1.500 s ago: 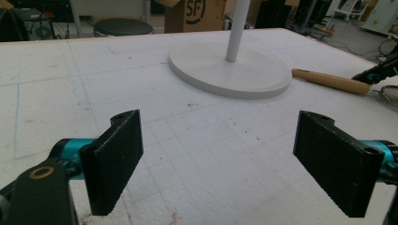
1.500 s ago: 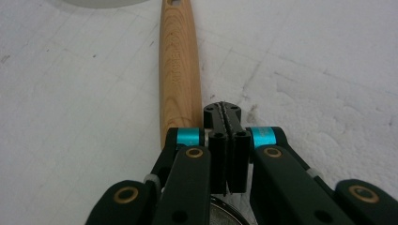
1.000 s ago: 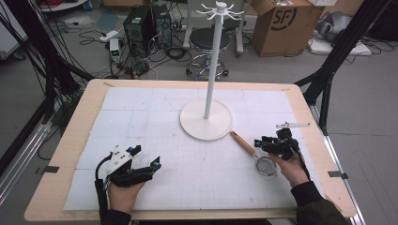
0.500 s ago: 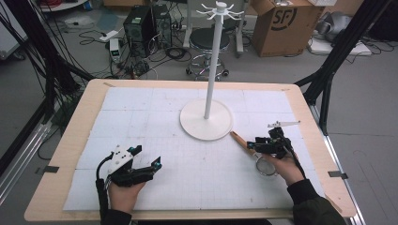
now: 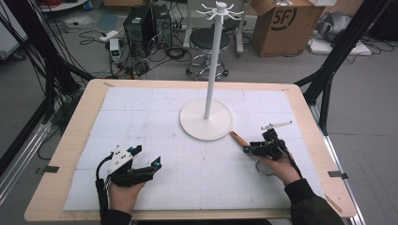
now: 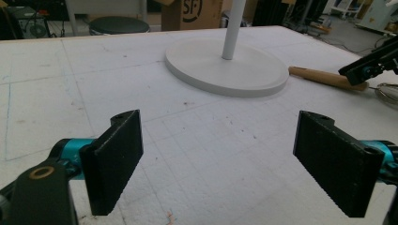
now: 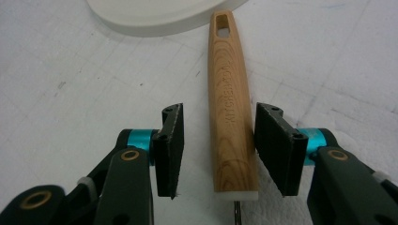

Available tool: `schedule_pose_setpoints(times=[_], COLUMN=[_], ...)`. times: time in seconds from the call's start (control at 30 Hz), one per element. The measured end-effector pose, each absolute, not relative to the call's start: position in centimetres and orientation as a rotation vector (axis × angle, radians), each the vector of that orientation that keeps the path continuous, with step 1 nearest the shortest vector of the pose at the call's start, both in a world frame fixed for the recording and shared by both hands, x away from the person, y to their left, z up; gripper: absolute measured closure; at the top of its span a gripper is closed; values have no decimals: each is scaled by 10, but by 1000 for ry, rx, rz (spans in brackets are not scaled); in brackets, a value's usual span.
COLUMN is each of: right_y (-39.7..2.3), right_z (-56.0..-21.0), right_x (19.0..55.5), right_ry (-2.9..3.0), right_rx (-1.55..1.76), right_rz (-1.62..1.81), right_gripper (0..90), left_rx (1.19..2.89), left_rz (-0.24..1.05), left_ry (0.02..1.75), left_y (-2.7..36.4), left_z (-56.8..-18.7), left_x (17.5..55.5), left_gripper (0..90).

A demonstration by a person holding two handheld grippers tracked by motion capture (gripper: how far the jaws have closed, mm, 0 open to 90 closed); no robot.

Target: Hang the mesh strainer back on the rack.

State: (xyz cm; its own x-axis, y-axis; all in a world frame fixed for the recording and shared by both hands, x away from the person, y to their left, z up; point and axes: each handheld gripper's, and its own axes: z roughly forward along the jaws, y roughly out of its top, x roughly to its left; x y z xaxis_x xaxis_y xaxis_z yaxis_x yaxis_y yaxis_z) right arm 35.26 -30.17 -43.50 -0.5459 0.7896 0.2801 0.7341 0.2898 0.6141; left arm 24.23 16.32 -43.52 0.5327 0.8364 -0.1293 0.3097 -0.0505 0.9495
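Observation:
A small strainer lies on the white mat right of the stand; its wooden handle (image 5: 238,138) (image 7: 229,89) points at the stand's base, and its metal bowl (image 5: 264,168) sits under the person's right hand. My right gripper (image 5: 247,150) (image 7: 219,113) is open and low over the mat, one jaw on each side of the handle's lower end. The right jaw is against the wood and a gap remains on the left. My left gripper (image 5: 146,157) (image 6: 220,124) is open wide with nothing between its jaws, near the front left of the mat.
A white stand with a round base (image 5: 206,123) (image 6: 225,65) and a tall pole (image 5: 213,61) topped with hooks stands mid-table. A thin metal piece (image 5: 277,125) lies beyond the right hand. Off the far edge are a stool, boxes and cables.
My right gripper has moved left and down along the strainer, from over its bowl to the wooden handle, which its jaws now straddle. The left gripper has stayed put.

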Motion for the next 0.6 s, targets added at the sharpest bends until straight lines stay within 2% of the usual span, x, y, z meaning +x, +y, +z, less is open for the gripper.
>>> schedule_pose_setpoints(times=[0.37,0.6], right_y=[-283,-275], right_z=[-438,-437], right_x=[346,346], right_ry=[2472,2473], right_rx=[1305,1283], right_rz=[880,785], right_gripper=[621,636], left_rx=[1625,1626], left_rz=[565,565], left_ry=[991,987], left_y=[162,161], left_z=[-435,-435], left_x=[243,243], left_gripper=[167,167])
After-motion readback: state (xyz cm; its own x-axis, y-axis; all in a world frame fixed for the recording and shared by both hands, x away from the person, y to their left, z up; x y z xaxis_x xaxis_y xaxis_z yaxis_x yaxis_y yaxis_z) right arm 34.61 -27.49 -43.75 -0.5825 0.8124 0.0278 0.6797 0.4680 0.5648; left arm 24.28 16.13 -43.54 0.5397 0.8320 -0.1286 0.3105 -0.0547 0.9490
